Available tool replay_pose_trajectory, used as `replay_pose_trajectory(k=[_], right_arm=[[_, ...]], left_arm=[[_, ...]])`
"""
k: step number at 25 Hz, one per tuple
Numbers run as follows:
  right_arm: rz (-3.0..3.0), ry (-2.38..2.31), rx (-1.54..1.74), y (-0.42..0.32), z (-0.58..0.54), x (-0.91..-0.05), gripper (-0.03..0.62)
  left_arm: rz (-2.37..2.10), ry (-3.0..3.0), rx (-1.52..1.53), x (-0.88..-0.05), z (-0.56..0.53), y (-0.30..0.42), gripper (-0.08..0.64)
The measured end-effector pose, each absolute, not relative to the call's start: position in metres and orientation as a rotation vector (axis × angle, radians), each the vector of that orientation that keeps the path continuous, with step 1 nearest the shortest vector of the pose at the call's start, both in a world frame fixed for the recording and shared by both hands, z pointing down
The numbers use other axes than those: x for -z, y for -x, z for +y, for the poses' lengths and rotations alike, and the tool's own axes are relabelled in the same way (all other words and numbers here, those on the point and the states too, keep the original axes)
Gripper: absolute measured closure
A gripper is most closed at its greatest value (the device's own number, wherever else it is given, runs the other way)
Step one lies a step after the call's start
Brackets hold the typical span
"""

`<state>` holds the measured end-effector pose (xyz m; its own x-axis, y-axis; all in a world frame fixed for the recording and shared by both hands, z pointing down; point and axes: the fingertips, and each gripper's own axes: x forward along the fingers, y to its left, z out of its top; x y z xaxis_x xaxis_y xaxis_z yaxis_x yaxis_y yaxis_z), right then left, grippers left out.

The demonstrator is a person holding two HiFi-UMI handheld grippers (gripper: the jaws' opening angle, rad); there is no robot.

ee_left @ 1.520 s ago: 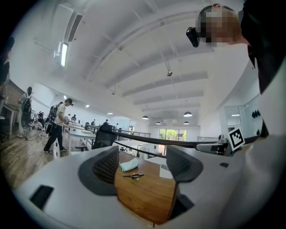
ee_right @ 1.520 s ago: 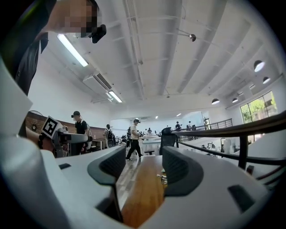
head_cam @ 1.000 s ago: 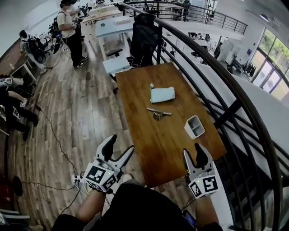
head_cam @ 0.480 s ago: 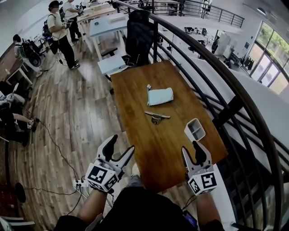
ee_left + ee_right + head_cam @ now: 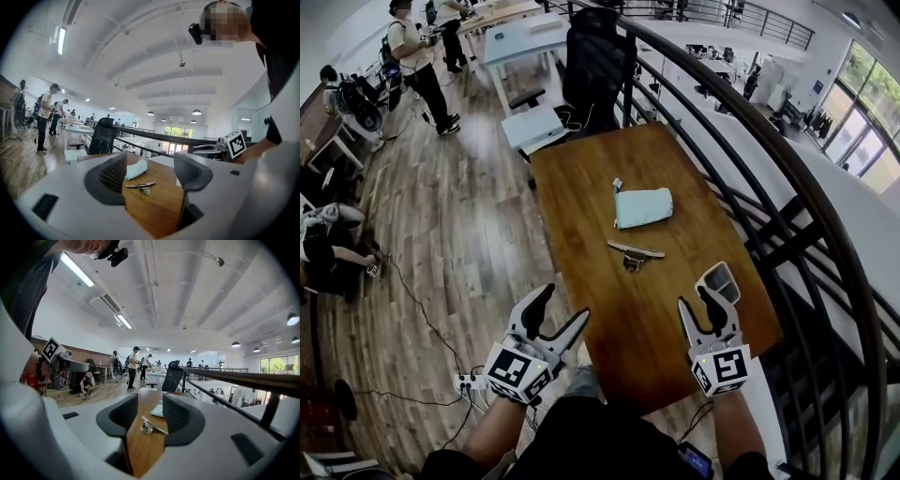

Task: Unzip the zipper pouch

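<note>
The wooden desk (image 5: 581,187) has open floor along its 9 o'clock edge, while the black railing (image 5: 766,161) hugs its 3 o'clock edge (little room there). The pale-blue zipper pouch (image 5: 643,207) lies toward 12 o'clock from the desk's middle, with a small metal piece (image 5: 635,251) just nearer. Only the head view shows the white container (image 5: 719,281) at 4 o'clock, by the edge. The left hand-held gripper (image 5: 562,306) is spread wide and empty at the 7 o'clock corner. The right hand-held gripper (image 5: 695,300) is half-spread and empty, its jaws just narrowed, and it sits closer to the container than a second ago.
</note>
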<state>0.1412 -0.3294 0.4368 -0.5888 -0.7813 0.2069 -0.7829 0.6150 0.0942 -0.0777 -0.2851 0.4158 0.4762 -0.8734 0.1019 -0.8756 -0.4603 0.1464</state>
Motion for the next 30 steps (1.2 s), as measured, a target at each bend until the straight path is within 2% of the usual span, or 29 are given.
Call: replay_pose_trajectory(k=[18, 25, 30], right_arm=[[-2.428, -1.084, -0.066, -0.089, -0.469, -0.537, 0.456], [-2.321, -0.941, 0.009, -0.065, -0.514, -0.575, 0.456], [-2.197, -0.796, 0.205, -0.047, -0.532, -0.606, 0.452]], left_arm=[[-1.402, -2.494, -0.113, -0.478, -0.351, 0.089, 0.241], [-1.354, -2.459, -0.122, -0.496, -0.361, 0.095, 0.241], [-1.347, -2.414, -0.103, -0.513, -0.370, 0.100, 0.241]])
